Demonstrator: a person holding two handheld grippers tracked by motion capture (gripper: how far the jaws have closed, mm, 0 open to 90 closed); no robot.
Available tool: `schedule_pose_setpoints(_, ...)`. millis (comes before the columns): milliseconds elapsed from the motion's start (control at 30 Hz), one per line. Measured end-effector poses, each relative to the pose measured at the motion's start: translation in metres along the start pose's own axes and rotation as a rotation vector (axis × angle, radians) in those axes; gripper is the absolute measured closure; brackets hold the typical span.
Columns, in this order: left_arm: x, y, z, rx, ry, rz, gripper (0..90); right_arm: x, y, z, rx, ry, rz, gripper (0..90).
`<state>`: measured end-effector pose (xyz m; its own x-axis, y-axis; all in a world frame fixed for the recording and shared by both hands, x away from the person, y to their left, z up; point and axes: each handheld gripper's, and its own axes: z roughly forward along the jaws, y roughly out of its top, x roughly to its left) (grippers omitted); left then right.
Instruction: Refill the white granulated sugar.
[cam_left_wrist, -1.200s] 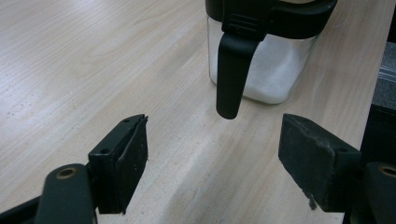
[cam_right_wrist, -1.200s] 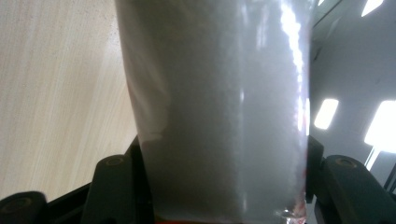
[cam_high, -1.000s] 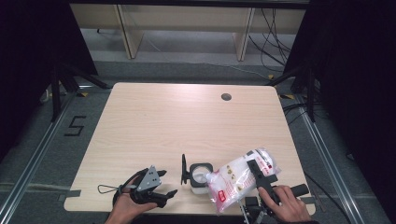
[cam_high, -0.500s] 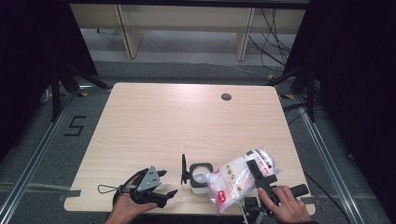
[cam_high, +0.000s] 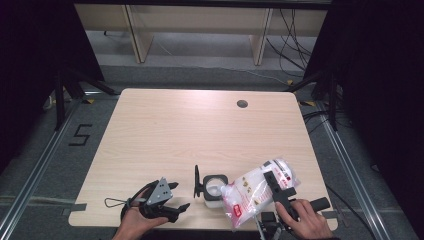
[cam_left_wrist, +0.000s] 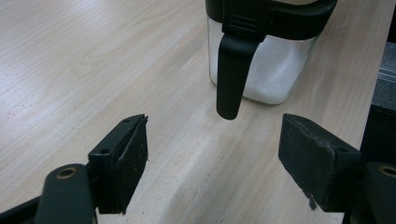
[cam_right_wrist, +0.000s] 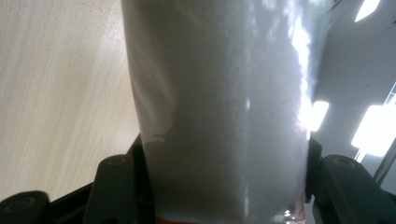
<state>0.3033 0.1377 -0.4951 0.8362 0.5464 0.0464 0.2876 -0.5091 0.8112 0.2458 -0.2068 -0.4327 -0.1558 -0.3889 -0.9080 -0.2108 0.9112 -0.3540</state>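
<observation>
A clear plastic bag of white powder (cam_high: 255, 191), with red print on it, is tilted with its mouth at the top of a small clear jar (cam_high: 215, 187). My right gripper (cam_high: 276, 186) is shut on the bag, which lies pressed between both jaws in the right gripper view as a pale grainy bag (cam_right_wrist: 224, 112). The jar (cam_left_wrist: 261, 60) has a black rim, a black lid flipped up at its left side, and white powder inside. My left gripper (cam_high: 175, 197) rests on the table left of the jar, open with nothing between its fingers (cam_left_wrist: 123, 163).
The light wooden table (cam_high: 200, 130) has a round cable hole (cam_high: 242, 104) at the back right. Its front edge runs just below both hands. Dark floor with rails and cables surrounds it.
</observation>
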Motion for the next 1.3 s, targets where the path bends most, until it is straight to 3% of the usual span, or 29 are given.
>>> schedule_pose_setpoints(1300,0.0003,0.0002,0.0005,0.009,-0.006,0.002,23.7,-0.0021,0.0001,-0.0001,-0.008,-0.003,-0.016,45.9)
